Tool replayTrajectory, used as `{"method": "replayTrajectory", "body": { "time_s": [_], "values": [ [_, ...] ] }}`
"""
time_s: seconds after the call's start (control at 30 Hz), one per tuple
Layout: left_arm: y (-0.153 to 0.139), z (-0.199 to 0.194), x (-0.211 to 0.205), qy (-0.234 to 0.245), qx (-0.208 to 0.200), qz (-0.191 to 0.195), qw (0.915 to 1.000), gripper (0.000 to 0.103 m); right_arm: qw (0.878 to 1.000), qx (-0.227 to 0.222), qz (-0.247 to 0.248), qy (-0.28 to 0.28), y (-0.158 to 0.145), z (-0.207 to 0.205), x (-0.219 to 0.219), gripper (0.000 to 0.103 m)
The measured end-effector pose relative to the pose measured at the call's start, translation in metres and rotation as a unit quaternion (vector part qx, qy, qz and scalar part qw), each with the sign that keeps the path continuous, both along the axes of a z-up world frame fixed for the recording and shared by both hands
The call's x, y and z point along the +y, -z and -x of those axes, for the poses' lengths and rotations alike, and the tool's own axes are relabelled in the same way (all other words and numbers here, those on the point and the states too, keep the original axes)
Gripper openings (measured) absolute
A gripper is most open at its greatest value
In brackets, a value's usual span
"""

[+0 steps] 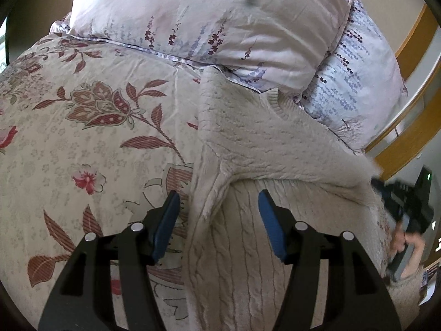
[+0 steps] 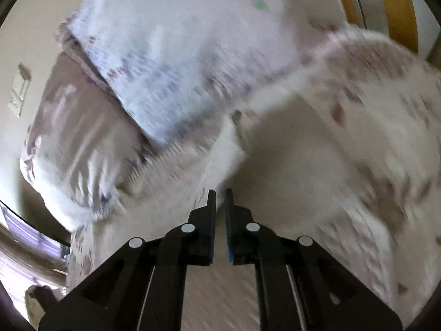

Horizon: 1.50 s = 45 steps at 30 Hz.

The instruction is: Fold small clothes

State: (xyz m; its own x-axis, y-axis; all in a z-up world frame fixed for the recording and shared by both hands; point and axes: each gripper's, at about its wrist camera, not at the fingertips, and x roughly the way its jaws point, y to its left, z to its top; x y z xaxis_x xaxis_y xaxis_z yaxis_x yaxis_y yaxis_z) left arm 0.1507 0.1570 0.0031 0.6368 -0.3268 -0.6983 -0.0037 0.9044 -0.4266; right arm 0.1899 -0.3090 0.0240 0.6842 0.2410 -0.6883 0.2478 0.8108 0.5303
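A cream cable-knit sweater (image 1: 275, 143) lies on the flowered bedspread (image 1: 96, 138), its upper part folded over the lower. My left gripper (image 1: 219, 201) hovers open above the sweater's left edge; the left finger is over the bedspread, the right one over the knit, and nothing is pinched. In the left wrist view my right gripper (image 1: 379, 183) sits at the sweater's blurred right corner, held by a hand (image 1: 410, 244). The right wrist view is smeared. There my right gripper (image 2: 220, 193) is shut, and a ridge of the pale sweater (image 2: 275, 179) runs up to its tips.
Two flowered pillows (image 1: 206, 13) (image 1: 358, 82) are stacked at the head of the bed, just beyond the sweater. A wooden bed frame (image 1: 408, 149) curves along the right side. Bedspread stretches to the left of the sweater.
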Motion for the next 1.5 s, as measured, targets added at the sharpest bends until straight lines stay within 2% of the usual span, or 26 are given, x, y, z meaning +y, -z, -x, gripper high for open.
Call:
{"method": "replayTrajectory", "body": {
  "time_s": [0.07,0.13,0.2,0.27,0.37,0.5,0.57,0.6,0.7,0.8,0.83,0.9,1.0,1.07,1.17,1.2,1.23,1.27,1.3,1.37,1.43,1.5],
  "values": [
    [0.0,0.0,0.0,0.002,0.0,0.0,1.0,0.059,1.0,0.013,-0.023,0.007,0.008,0.004,-0.015,0.012],
    [0.0,0.0,0.001,0.002,0.0,0.004,1.0,0.059,0.999,0.018,-0.042,0.012,0.011,0.005,-0.025,0.042],
    [0.0,0.002,0.003,0.0,0.002,0.009,1.0,0.059,0.998,0.028,-0.058,0.024,0.014,0.003,-0.036,0.044],
    [0.0,0.004,0.003,-0.002,0.003,0.012,0.9999,0.059,0.997,0.02,-0.067,0.034,0.011,0.0,-0.043,0.044],
    [0.0,0.005,0.002,-0.002,0.002,0.006,1.0,0.059,0.998,0.016,-0.051,0.036,0.006,-0.015,-0.044,0.044],
    [-0.001,0.004,0.0,-0.002,0.0,-0.002,1.0,0.059,0.997,0.05,-0.049,0.022,0.02,-0.036,-0.038,0.042],
    [-0.001,0.003,0.0,0.0,0.0,-0.007,1.0,0.059,0.998,0.054,-0.027,0.016,0.024,-0.041,-0.031,0.028],
    [-0.001,0.002,-0.001,-0.001,0.001,-0.011,0.9999,0.059,0.998,0.051,-0.021,0.01,0.024,-0.042,-0.029,0.007],
    [-0.002,-0.001,-0.002,-0.004,0.002,-0.024,0.9997,0.059,1.0,0.005,-0.03,0.003,0.008,-0.03,-0.027,0.007],
    [-0.001,-0.001,-0.002,-0.006,0.001,-0.025,0.9997,0.059,0.999,-0.051,-0.006,0.003,-0.014,-0.001,-0.024,0.007],
    [-0.001,-0.001,-0.002,-0.006,0.001,-0.026,0.9997,0.059,0.999,-0.051,0.002,0.004,-0.015,0.004,-0.023,0.007],
    [0.0,-0.002,-0.002,-0.006,0.0,-0.026,0.9996,0.059,0.999,-0.024,0.031,0.013,-0.003,0.011,-0.022,0.007],
    [0.0,-0.001,-0.002,-0.006,0.001,-0.025,0.9997,0.059,1.0,0.013,0.013,0.021,0.02,0.011,-0.032,0.007],
    [0.0,-0.001,-0.002,-0.005,0.001,-0.023,0.9997,0.059,1.0,0.001,0.019,0.019,0.018,0.012,-0.033,0.007],
    [0.0,-0.002,0.0,-0.003,0.001,-0.017,0.9998,0.059,0.998,-0.019,0.064,0.014,0.006,0.009,-0.025,0.007],
    [0.0,-0.002,0.0,-0.003,0.001,-0.017,0.9999,0.059,0.997,-0.009,0.08,0.013,0.008,0.005,-0.024,0.007],
    [0.0,-0.002,0.0,-0.003,0.001,-0.016,0.9999,0.059,0.996,0.021,0.088,0.007,0.016,-0.002,-0.024,0.008],
    [0.0,-0.001,0.001,-0.002,0.0,-0.014,0.9999,0.059,0.996,0.037,0.079,0.004,0.023,-0.004,-0.026,0.008],
    [0.0,0.0,0.001,-0.002,0.0,-0.012,0.9999,0.059,0.997,0.032,0.072,0.006,0.023,-0.001,-0.029,0.008],
    [0.0,0.003,0.004,0.001,0.001,-0.001,1.0,0.059,0.998,0.023,0.065,0.003,0.017,0.007,-0.031,0.024],
    [0.001,0.007,0.007,0.01,0.003,0.019,0.9998,0.059,0.998,0.017,0.054,0.0,0.01,0.019,-0.037,0.056],
    [0.002,0.012,0.01,0.021,0.004,0.042,0.9989,0.059,1.0,-0.001,0.022,-0.016,0.003,0.035,-0.05,0.058]
  ]
}}
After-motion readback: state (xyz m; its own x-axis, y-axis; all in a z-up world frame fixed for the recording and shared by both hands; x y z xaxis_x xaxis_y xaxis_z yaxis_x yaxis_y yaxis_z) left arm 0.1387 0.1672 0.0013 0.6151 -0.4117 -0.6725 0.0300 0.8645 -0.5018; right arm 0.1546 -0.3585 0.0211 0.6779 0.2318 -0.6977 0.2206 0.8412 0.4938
